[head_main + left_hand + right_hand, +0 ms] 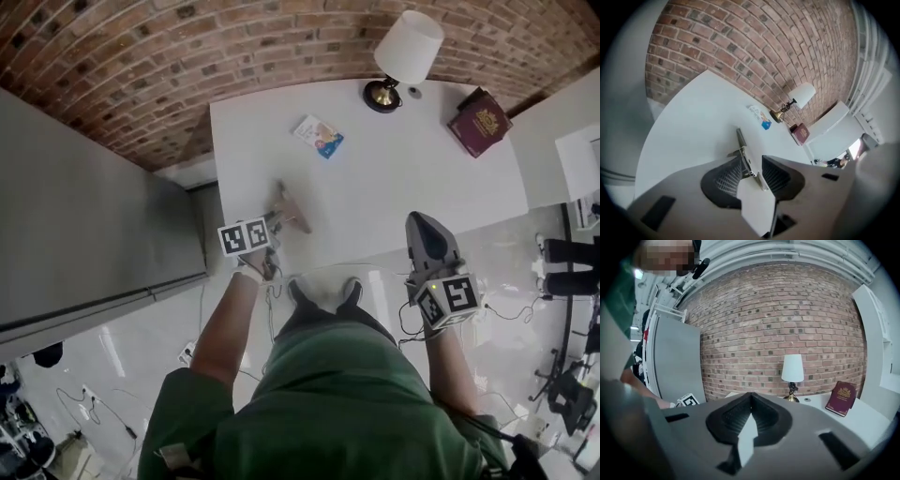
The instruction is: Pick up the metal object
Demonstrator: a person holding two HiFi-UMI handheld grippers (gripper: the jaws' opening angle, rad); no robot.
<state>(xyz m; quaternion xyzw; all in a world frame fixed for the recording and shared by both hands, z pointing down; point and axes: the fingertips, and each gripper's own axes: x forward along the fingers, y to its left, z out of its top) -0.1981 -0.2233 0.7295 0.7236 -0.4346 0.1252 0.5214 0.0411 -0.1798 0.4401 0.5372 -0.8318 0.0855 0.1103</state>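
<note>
At the desk's [403, 187] near-left edge: L claw [278, 221] open round the metal object [292, 214]; R claw [424, 225] shut, empty.

Head view gives me only a thin sliver on the smooth white top beside the L claw's marker cube. L gripper view shows more: a flat, shiny strip w/ a small cross-tab, lying btwn the dark ribbed pads, close to one, clear gap to the other. R gripper view has its ribbed pads meeting, nothing btwn, plus lamp [792, 371] w/ white shade & brass base, maroon book [841, 398] w/ gold crest, rough brick wall [778, 315] behind.
</note>
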